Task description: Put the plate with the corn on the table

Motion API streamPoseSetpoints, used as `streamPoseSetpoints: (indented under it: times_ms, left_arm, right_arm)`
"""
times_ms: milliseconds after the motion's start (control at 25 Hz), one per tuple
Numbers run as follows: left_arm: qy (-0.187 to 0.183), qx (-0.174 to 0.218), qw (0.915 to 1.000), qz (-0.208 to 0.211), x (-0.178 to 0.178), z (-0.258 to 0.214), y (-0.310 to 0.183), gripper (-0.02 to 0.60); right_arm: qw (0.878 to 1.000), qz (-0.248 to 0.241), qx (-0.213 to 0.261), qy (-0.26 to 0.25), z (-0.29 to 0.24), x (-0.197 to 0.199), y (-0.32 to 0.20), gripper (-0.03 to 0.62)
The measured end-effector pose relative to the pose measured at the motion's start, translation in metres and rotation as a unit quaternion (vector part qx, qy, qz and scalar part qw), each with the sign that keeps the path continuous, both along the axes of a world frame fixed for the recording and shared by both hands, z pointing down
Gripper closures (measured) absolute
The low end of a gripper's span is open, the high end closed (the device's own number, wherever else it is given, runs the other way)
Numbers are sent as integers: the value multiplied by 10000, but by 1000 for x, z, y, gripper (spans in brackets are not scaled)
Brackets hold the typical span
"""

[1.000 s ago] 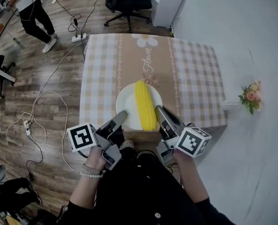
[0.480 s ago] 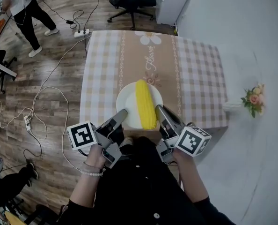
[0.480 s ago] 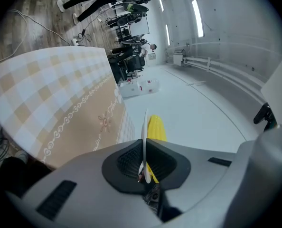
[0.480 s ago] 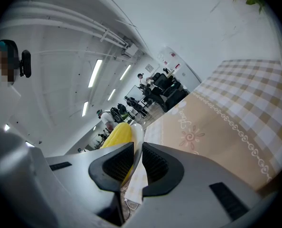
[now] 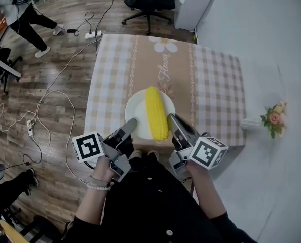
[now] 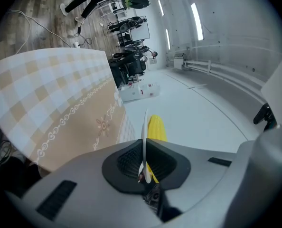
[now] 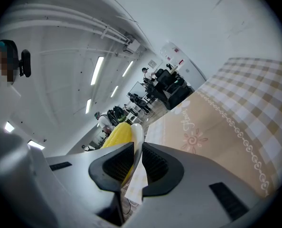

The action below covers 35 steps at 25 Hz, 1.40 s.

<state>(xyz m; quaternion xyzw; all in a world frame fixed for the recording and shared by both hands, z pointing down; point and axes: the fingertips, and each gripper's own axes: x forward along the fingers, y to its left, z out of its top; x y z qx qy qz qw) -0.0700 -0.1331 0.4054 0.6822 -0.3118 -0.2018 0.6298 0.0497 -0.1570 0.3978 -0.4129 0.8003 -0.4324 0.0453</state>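
Clamped from both sides at its near rim: white plate (image 5: pixel 140 110), sitting over the middle of the near edge of the table (image 5: pixel 211 85), straight ahead of both grippers and between them. Carries the corn (image 5: pixel 156 113) down its centre, long axis running from the near edge toward the far edge, roughly in line with the two sets of jaws, far tip leaning slightly toward the left side. Closed on the near-left rim: left gripper (image 5: pixel 132 124), thin white edge sandwiched between the dark pads, no gap showing in the left gripper view. Pressed likewise onto the near-right rim: right gripper (image 5: pixel 172 119), corn just beside its inner jaw. Neither nearer than the other; about level, one to each side of the corn. Cannot tell whether the plate's underside touches the checked cloth or hangs just above it. Judged next: carry forward past the near edge toward the beige centre strip, hold both sides level, lower flat, then spread both pairs of jaws. Main risk, as judged: an uneven tilt rolling the corn off the rim.
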Motion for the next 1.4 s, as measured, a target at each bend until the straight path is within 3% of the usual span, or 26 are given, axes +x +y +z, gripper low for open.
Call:
streamPoseSetpoints:
  times_ms: [600, 1400]
  left_arm:
    - [-146, -36, 9996, -218, -4, 5, -11, 560]
    - [-409, -274, 9988, 56, 23, 39, -31, 561]
  right_arm:
    - [9991, -420, -51, 28, 4, -5, -15, 511]
    - [9989, -236, -358, 176, 41, 23, -27, 511]
